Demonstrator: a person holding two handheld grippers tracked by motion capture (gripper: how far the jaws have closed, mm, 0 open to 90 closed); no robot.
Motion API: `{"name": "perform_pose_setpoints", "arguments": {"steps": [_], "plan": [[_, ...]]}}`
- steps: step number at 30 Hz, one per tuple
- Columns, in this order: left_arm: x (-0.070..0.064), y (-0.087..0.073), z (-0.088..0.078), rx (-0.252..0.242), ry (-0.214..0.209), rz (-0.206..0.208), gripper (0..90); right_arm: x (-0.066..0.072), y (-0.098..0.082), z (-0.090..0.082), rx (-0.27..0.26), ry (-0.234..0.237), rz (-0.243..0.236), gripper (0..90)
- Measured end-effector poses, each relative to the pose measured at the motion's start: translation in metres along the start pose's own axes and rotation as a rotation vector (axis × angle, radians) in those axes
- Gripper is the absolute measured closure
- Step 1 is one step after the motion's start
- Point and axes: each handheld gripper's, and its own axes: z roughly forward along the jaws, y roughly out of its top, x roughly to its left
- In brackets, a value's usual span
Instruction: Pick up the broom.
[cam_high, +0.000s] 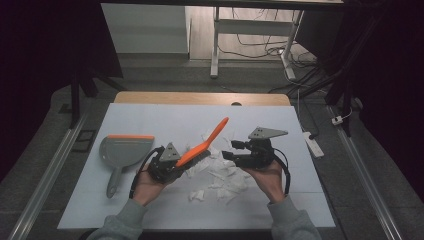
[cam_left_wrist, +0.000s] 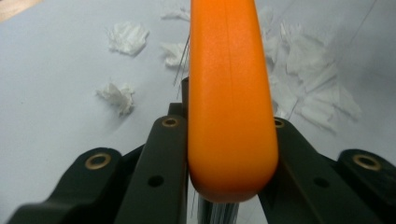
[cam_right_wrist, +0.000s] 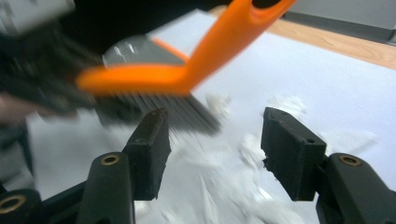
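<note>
So the left gripper (cam_high: 172, 167) is clamped on the orange brush (cam_high: 202, 145), jaws pinching the sides of the brush head near its back end; in the left gripper view you can see the orange back of the brush (cam_left_wrist: 229, 93) wedged tight between the two black jaws, with dark bristles poking out underneath. From above, the brush sits tilted, bristle end low by the left hand (cam_high: 150, 182) and the handle slanting up and away toward the far right, so the whole thing is held up over the bench (cam_high: 150, 120) right above the mess. The mess being a scatter of torn white paper scraps (cam_high: 220, 177) lying on the white sheet between the two hands, a few more strays off to the side in the left gripper view (cam_left_wrist: 126, 37). The right gripper (cam_high: 232, 150) is just beside the brush's bristle end with its jaws spread apart and nothing between them; its own view shows both pads wide, the brush (cam_right_wrist: 187, 70) a bit blurry ahead of them and paper scraps (cam_right_wrist: 219, 186) below. The grey dustpan (cam_high: 122, 150) with the orange lip lies flat on the bench to the left of the left hand, handle pointing toward the person, not touched by anything.
</note>
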Motion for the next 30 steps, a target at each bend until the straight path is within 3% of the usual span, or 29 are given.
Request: {"name": "perform_pose_setpoints", "arguments": {"steps": [1,6,13,16,24,30], "plan": [[0.001,0.000,0.000,0.006,-0.002,0.000,79.6,0.000,-0.003,-0.001,0.033,0.003,-0.023,41.7],[0.003,0.000,-0.002,0.027,-0.011,0.013,79.6,0.001,-0.003,-0.004,0.075,0.022,-0.076,40.9],[-0.001,0.003,0.000,0.065,-0.039,0.052,79.6,0.016,0.005,-0.006,0.123,0.031,-0.203,37.0],[-0.005,0.004,0.003,0.089,-0.046,0.070,79.6,0.026,0.008,-0.005,0.132,0.061,-0.265,34.8],[-0.024,0.009,0.010,0.154,-0.070,0.181,79.6,0.044,0.013,0.003,0.199,0.023,-0.399,32.7],[-0.038,0.013,0.013,0.177,-0.088,0.245,79.7,0.048,0.010,0.014,0.276,0.039,-0.453,33.2]]}}
